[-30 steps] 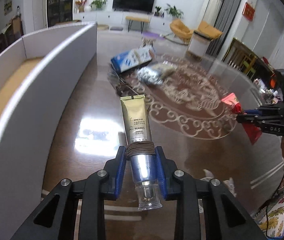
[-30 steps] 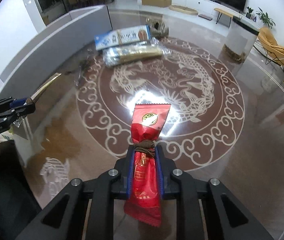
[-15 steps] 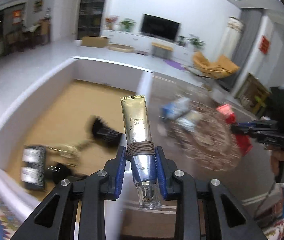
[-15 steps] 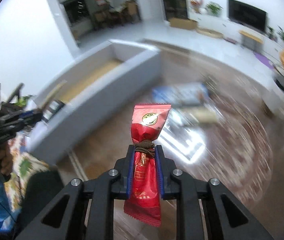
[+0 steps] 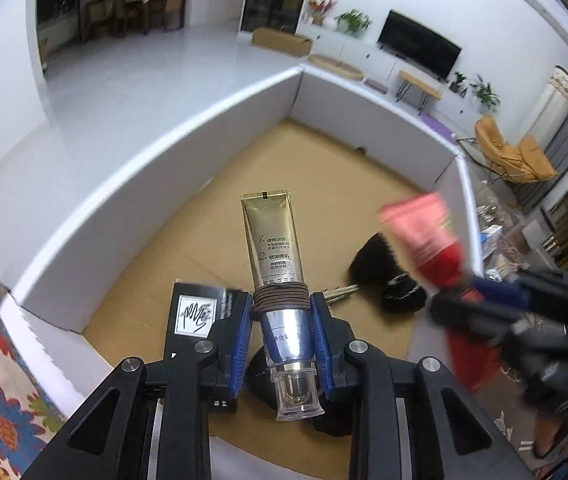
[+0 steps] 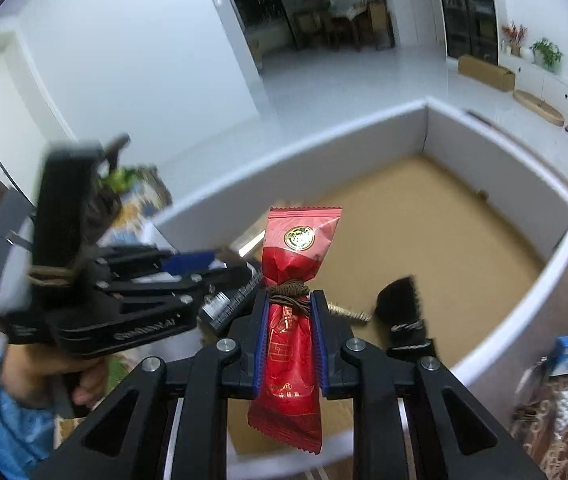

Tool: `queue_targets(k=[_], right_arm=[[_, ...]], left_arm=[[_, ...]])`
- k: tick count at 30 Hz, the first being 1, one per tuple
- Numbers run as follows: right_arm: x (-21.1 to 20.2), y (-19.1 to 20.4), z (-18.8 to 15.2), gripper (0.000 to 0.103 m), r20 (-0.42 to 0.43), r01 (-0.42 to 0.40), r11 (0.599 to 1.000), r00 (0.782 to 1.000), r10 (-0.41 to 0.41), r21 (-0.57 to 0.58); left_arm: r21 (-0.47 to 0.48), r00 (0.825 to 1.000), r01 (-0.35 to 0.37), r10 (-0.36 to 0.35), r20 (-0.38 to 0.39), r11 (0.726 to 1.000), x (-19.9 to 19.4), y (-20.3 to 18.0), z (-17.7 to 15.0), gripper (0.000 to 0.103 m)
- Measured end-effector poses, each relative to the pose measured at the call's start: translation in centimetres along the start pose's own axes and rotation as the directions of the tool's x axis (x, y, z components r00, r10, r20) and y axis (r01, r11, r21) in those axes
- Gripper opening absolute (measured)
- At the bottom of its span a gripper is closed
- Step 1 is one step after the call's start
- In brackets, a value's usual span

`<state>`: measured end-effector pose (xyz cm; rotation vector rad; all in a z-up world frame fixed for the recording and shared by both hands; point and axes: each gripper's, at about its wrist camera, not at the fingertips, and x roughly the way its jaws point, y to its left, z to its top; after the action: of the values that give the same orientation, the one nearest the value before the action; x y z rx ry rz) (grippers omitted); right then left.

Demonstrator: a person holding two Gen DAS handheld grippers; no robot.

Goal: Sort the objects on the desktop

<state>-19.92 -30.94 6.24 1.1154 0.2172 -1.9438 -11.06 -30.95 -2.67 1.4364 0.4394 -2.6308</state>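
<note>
Left claw (image 5: 282,332) grips gold tube (image 5: 272,236), right claw (image 6: 290,340) red packet (image 6: 296,280); only left view shows black box (image 5: 198,316).

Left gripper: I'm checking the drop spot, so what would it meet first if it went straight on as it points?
Probably the box's cardboard floor; depth is unclear. The left gripper holds the gold tube.

Home living room (television (image 5: 418,53); armchair (image 5: 512,152))
</note>
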Motion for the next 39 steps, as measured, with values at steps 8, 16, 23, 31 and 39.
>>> queue_targets(k=[8,16,23,31,39], right_arm=[[2.7,-1.3,-1.8,0.072,-0.01,0.037,0.999,0.999,-0.037,0.028],[-6.7,-6.4,-6.0,0.089,0.18,0.146,0.983,0.97,-0.164,0.111],[-15.5,-15.6,-17.6,0.095,0.17,0.397,0.87,0.873,-0.456,0.293],[-21.3,-23.8,-32.4,0.095,-0.044,0.568,0.649,0.769,-0.638,0.506],[-22.3,-24.9,-37.4,0.095,-0.068,0.541,0.581,0.765,-0.641,0.608]], left_arm=[[-0.014,0.995,-0.102,0.102,-0.011,0.995,1.4,-0.2,-1.2,0.072],[0.109,0.989,-0.007,-0.009,0.147,0.994,-4.0,-9.6,-3.3,0.072],[0.299,0.953,0.239,-0.282,0.109,0.924,-5.3,-22.3,-10.1,0.099],[0.348,0.97,0.243,-0.223,-0.096,0.906,4.8,-29.1,-16.2,0.099],[0.36,0.978,0.209,-0.186,-0.097,0.909,7.1,-30.1,-18.1,0.099]])
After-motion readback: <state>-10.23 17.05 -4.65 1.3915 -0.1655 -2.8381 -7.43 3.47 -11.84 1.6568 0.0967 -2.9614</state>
